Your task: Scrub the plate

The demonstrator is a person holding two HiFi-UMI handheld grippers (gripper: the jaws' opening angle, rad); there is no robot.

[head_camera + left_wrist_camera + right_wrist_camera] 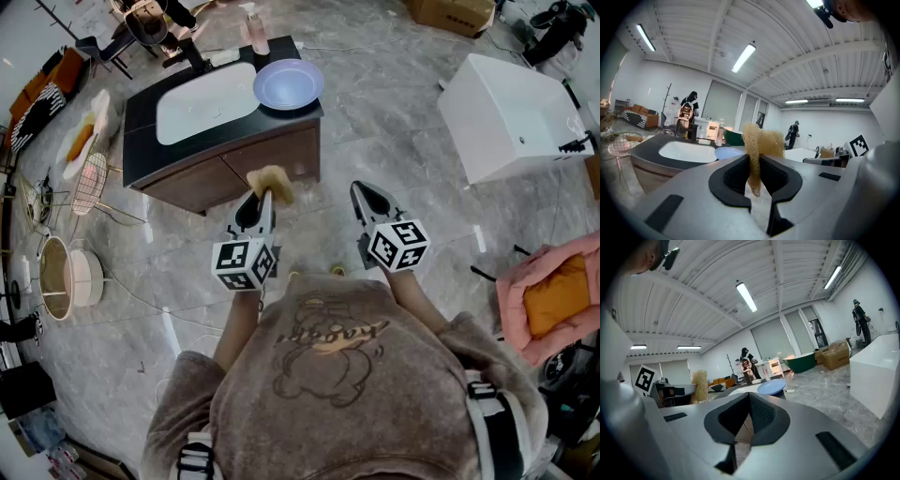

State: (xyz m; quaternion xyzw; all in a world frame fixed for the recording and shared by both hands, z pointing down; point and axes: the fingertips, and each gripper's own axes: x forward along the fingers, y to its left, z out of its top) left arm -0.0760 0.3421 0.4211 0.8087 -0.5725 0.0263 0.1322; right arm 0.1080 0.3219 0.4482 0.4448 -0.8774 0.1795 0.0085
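A pale blue plate (pixel 289 83) rests on the right corner of a dark vanity counter (pixel 141 127) beside a white sink basin (pixel 204 102). My left gripper (pixel 265 194) is shut on a tan scrub sponge (pixel 272 181), held in the air in front of the vanity, short of the plate. In the left gripper view the sponge (pixel 759 145) sticks up between the pads, with the plate (pixel 730 152) beyond it. My right gripper (pixel 370 195) hangs to the right, shut with nothing in it. The right gripper view shows the plate (pixel 771 387) ahead and the sponge (pixel 699 386) at left.
A soap bottle (pixel 255 28) stands at the back of the counter near the tap. A white bathtub (pixel 511 112) stands at the far right. A wire basket (pixel 89 182) and round stools (pixel 66 277) sit left of the vanity. A pink cushioned seat (pixel 558 295) is at the right edge.
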